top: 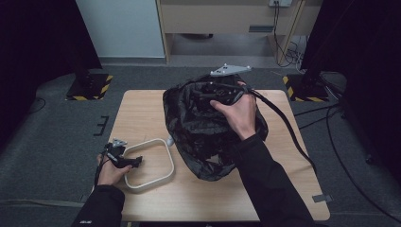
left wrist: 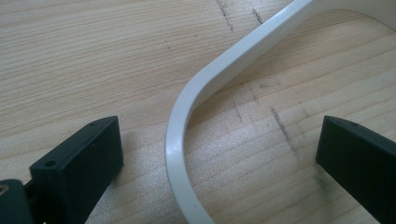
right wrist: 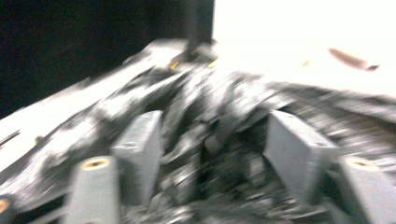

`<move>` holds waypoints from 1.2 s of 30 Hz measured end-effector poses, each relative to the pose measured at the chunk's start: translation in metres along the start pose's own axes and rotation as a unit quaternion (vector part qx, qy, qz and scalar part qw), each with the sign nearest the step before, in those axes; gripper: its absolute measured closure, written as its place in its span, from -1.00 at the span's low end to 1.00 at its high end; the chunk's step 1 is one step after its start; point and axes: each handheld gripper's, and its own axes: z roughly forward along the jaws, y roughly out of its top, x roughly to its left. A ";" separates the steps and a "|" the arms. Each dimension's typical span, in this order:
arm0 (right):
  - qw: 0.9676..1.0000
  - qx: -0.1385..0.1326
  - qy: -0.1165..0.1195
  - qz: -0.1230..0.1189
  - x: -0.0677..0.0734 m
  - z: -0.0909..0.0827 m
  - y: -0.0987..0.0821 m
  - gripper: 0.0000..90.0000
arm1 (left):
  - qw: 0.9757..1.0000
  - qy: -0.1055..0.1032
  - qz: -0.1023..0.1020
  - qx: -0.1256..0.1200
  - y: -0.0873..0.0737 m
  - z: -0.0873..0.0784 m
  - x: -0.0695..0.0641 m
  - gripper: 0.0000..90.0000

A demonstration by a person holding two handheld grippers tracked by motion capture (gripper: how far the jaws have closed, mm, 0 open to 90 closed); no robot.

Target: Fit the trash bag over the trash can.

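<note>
My left gripper stands open astride the white rounded plastic frame, while my right gripper gapes over the crumpled black plastic bag.

Black long sleeves, black hand-held gripper with grey three-cornered plate, thick black cable

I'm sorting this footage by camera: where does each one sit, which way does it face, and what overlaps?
High view: above the person's side, looking forward and down on the light wooden table; both forearms, left gripper and right gripper show.
Left gripper view: rides the left gripper, facing down at the white rounded plastic frame between open jaws.
Right gripper view: rides the right gripper, blurred, facing the crumpled black plastic bag.
Shared: frame and bag also appear from above.
</note>
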 end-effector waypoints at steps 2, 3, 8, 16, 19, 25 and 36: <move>1.000 -0.011 0.003 0.002 -0.001 0.000 0.000 0.00 | 1.000 0.000 0.000 0.000 0.000 0.000 0.000 -1.00; 0.999 -0.032 0.018 0.007 0.000 0.003 0.001 -0.02 | 1.000 0.000 0.000 0.000 0.000 0.000 0.000 -1.00; 0.997 -0.071 0.041 0.013 0.002 0.006 0.004 -0.23 | 1.000 -0.001 0.001 0.000 0.000 0.000 0.000 -1.00; 0.988 -0.146 0.040 0.033 0.000 -0.011 0.015 -0.43 | 1.000 -0.004 0.004 -0.002 0.000 0.000 0.001 -1.00; 0.984 -0.170 0.032 0.040 -0.005 -0.021 0.019 -0.48 | 1.000 -0.005 0.005 -0.003 0.000 0.001 0.000 -1.00; 0.977 -0.209 0.008 0.045 -0.016 -0.048 0.025 -0.55 | 1.000 -0.007 0.005 -0.004 0.000 0.001 0.000 -1.00; 0.969 -0.231 -0.072 0.046 -0.051 -0.089 -0.001 -0.61 | 1.000 -0.005 0.011 -0.001 0.000 0.001 -0.001 -1.00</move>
